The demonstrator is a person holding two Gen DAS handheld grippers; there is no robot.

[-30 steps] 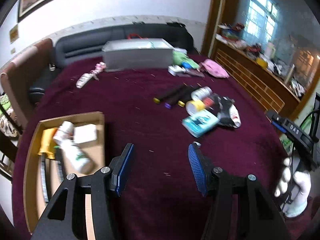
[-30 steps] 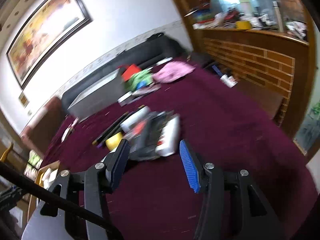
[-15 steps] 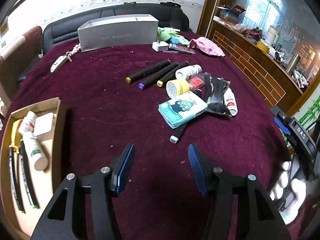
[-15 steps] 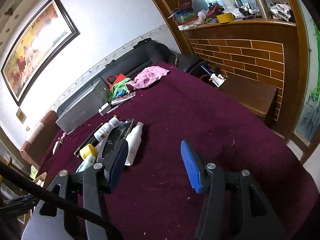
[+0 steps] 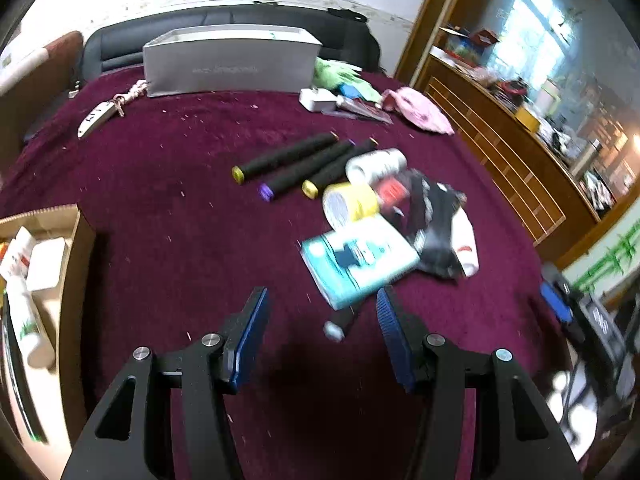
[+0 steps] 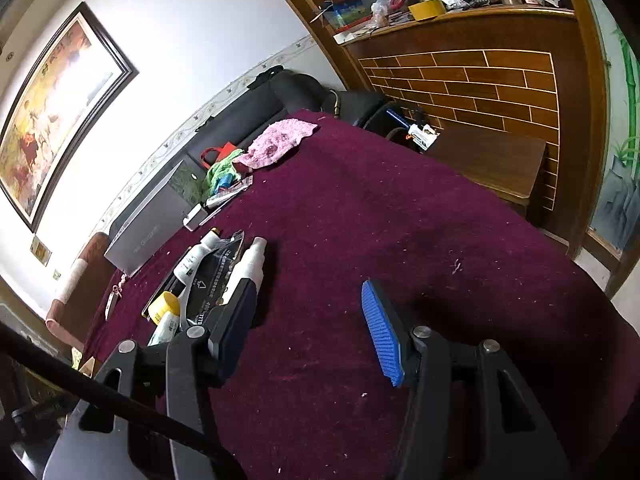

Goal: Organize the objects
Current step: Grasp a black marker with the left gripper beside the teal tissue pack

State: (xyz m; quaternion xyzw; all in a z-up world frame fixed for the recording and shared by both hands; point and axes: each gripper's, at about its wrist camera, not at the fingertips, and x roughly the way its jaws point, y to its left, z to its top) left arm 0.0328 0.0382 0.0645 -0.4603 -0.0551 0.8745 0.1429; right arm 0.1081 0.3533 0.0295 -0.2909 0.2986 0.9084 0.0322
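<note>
The desk (image 5: 168,184) is covered in a dark maroon cloth, and the task's things lie in a loose heap right of its middle. The left gripper (image 5: 320,320) hangs over the near part of the desk with its blue-padded fingers (image 5: 250,334) released, nothing pressed between them; the capped end of a dark marker (image 5: 340,324) lies on the cloth in the gap, just inside the right pad. That marker runs under a teal tissue pack (image 5: 360,260), which sits at the near end of the heap. Behind the pack lie a yellow jar (image 5: 350,204) on its side, a white bottle (image 5: 376,166), a black pouch (image 5: 434,224) and a white tube (image 5: 466,240) touching it. Three black markers (image 5: 296,164) lie side by side just left of the jar, coloured caps pointing toward the near edge. At the left edge an open cardboard box (image 5: 80,240) holds a white bottle with green print and a white block. A long grey box (image 5: 232,62) stands along the far edge, with a pink cloth (image 5: 416,110) toward the far right corner. The right gripper (image 6: 308,320) is over bare cloth on the right side of the desk, its fingers (image 6: 380,334) likewise released and empty; the heap lies beyond its left finger, well apart from the gap.
</note>
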